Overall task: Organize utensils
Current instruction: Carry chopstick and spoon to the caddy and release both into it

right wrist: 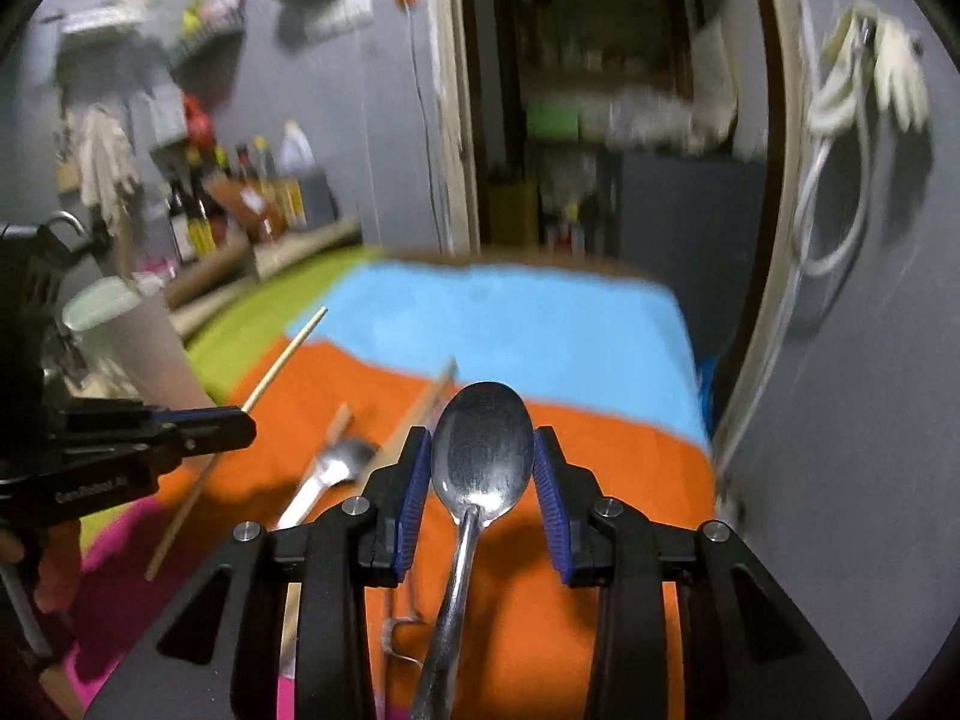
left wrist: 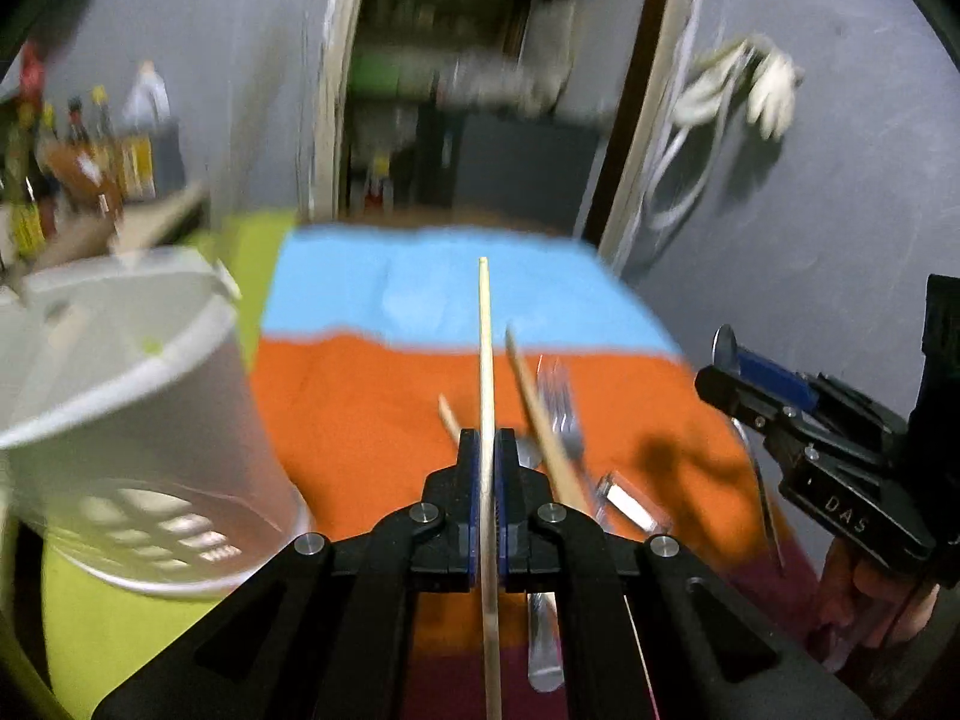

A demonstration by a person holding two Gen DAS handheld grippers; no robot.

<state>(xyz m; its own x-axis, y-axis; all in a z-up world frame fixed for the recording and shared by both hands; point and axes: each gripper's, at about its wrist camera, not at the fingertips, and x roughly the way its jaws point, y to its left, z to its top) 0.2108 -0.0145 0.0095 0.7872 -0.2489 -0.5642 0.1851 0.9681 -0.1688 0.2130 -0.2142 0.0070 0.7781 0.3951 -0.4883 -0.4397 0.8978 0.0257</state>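
Note:
My left gripper (left wrist: 487,441) is shut on a wooden chopstick (left wrist: 486,360) that points forward over the striped cloth (left wrist: 372,420). It also shows at the left of the right wrist view (right wrist: 240,417). My right gripper (right wrist: 483,444) is shut on a metal spoon (right wrist: 483,444), bowl forward, held above the cloth. It shows at the right of the left wrist view (left wrist: 729,360). A second chopstick (left wrist: 540,414), a fork (left wrist: 558,402) and more cutlery lie on the orange stripe. A white perforated utensil holder (left wrist: 132,396) stands close on my left.
Bottles (left wrist: 90,150) stand on a shelf at the far left. A doorway (left wrist: 480,90) is behind the table. White gloves and a hose (left wrist: 750,90) hang on the grey wall at the right. The table's right edge is near the wall.

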